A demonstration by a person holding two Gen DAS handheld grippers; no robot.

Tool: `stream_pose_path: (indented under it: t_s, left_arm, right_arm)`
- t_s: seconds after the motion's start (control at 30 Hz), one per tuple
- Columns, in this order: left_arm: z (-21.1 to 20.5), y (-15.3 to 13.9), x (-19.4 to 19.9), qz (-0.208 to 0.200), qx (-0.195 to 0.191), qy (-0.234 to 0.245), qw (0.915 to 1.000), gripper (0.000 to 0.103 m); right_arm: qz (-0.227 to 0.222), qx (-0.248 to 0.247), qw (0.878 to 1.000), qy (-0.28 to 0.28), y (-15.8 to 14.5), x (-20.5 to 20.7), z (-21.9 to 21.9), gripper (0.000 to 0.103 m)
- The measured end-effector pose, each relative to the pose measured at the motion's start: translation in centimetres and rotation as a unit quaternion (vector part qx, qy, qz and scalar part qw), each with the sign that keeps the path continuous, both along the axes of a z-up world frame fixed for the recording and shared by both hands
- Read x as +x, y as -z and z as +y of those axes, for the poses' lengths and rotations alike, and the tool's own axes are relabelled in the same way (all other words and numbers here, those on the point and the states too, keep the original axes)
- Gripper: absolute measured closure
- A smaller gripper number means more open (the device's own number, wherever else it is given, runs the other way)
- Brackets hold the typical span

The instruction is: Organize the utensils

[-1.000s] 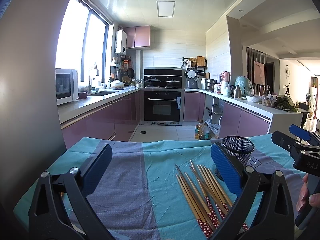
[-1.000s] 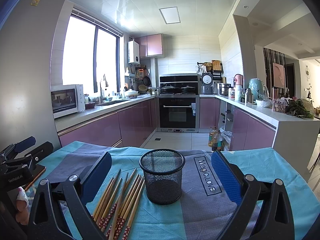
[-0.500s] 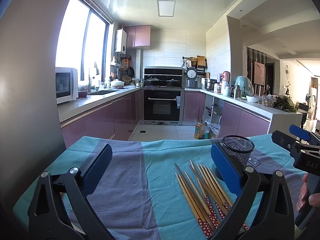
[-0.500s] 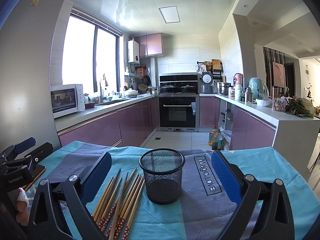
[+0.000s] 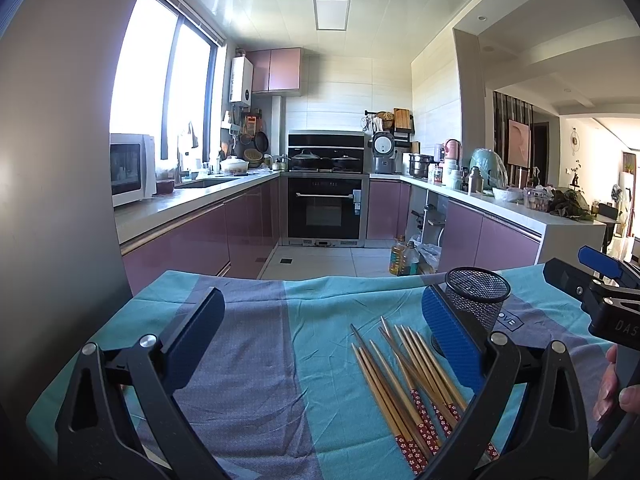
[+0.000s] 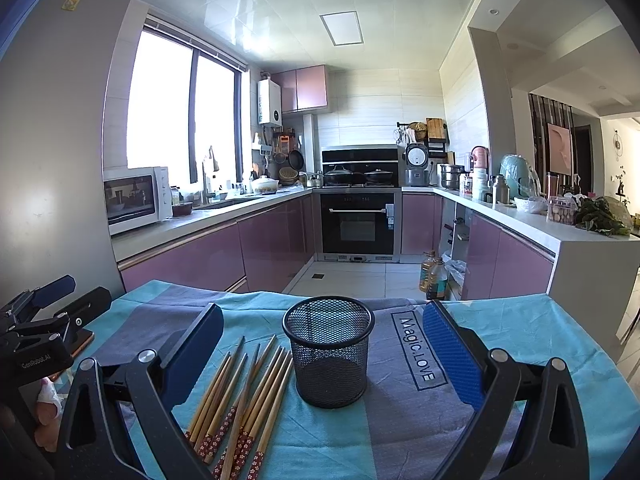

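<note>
Above the tablecloth, both grippers wide apart, empty.

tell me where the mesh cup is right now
In the right wrist view the mesh cup stands upright on the cloth, centred ahead of the open right gripper, with the chopsticks lying just to its left.

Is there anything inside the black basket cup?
The mesh cup looks empty: through its wire wall only its dark bottom shows. The chopsticks all lie outside it on the cloth. The very bottom is too dark to check fully.
</note>
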State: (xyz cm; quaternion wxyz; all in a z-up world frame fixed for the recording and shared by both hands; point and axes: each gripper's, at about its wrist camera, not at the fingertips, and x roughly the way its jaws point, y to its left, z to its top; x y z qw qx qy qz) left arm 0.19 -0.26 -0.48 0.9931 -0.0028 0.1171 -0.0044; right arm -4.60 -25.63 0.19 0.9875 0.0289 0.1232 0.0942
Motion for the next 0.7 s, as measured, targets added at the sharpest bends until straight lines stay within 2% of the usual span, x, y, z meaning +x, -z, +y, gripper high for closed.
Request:
stream_pose_path:
  t_s: [0.7]
  left_arm:
    - [0.63, -0.05, 0.33, 0.009, 0.008, -0.006, 0.9999, 0.006]
  right_arm:
    - [0.019, 0.001, 0.999, -0.026, 0.56, 0.16, 0.46, 0.007]
